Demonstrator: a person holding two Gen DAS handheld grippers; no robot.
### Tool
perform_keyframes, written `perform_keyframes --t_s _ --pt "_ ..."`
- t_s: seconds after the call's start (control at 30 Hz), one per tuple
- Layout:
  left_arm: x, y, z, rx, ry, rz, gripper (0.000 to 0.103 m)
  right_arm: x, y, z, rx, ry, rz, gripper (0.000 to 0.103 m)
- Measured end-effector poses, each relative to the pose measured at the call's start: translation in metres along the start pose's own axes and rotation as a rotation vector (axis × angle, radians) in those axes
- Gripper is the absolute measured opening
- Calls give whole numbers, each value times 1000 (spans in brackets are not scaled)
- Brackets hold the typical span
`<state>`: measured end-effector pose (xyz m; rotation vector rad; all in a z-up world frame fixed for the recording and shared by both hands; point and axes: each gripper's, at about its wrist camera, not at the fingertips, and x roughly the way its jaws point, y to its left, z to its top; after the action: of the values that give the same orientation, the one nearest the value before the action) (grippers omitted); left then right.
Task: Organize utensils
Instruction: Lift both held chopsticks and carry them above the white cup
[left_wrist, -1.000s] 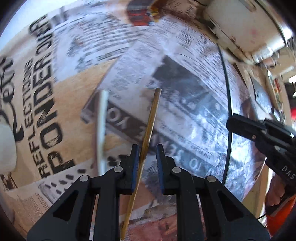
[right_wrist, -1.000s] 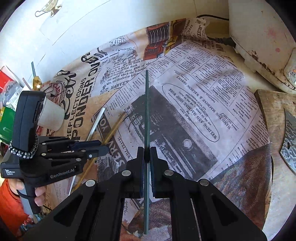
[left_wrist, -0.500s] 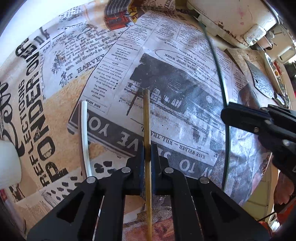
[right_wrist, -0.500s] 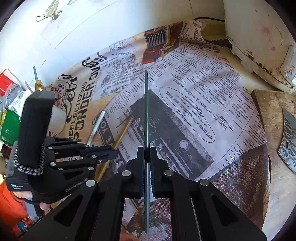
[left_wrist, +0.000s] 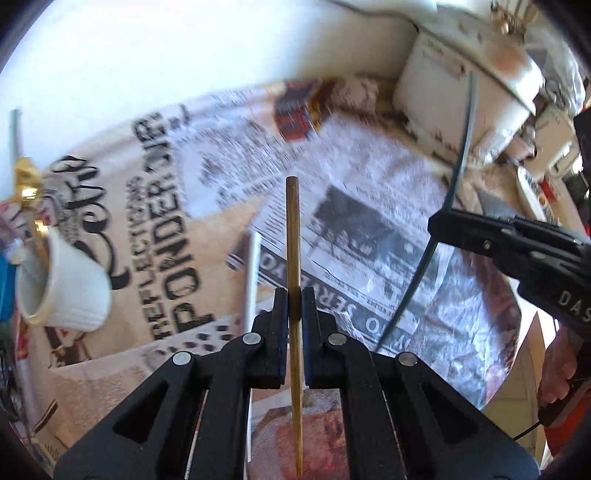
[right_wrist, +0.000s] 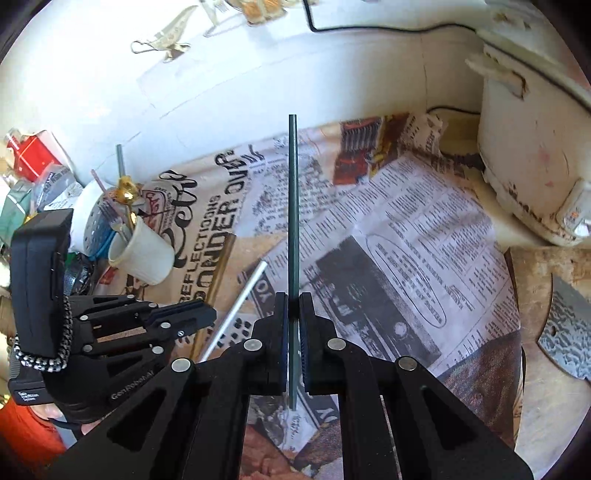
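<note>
My left gripper (left_wrist: 294, 295) is shut on a brown wooden chopstick (left_wrist: 293, 236) and holds it lifted above the newspaper. My right gripper (right_wrist: 293, 301) is shut on a thin dark green chopstick (right_wrist: 293, 206), also held up; it shows in the left wrist view (left_wrist: 456, 177) too. A white chopstick (left_wrist: 252, 273) lies on the newspaper left of my left gripper, and shows in the right wrist view (right_wrist: 240, 302). A white cup (left_wrist: 74, 284) holding utensils stands at the left, seen also in the right wrist view (right_wrist: 142, 254).
Newspaper (right_wrist: 406, 240) covers the table. A white appliance (right_wrist: 535, 155) stands at the back right. A wooden board (right_wrist: 543, 273) with a cleaver blade (right_wrist: 569, 336) lies at the right. Packets and a white perforated holder (right_wrist: 90, 218) crowd the left by the wall.
My left gripper closed on the brown chopstick and lifted it off the newspaper. Both grippers rose and tilted up, bringing the wall and the cup into view.
</note>
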<state>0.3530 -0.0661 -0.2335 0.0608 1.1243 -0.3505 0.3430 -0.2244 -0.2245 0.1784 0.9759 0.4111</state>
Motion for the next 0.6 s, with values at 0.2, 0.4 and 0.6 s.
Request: perform_keyframes --t_s 0.2,0.4,0.6 --pt "-42 24 8 -56 -116 37 5 -13 33 14 -75 -50 25 5" --pt "-86 51 11 -111 -231 70 5 -21 70 32 -142 -99 55 5" --pt "-123 83 13 -170 -331 120 5 -25 111 43 -206 -131 103 5"
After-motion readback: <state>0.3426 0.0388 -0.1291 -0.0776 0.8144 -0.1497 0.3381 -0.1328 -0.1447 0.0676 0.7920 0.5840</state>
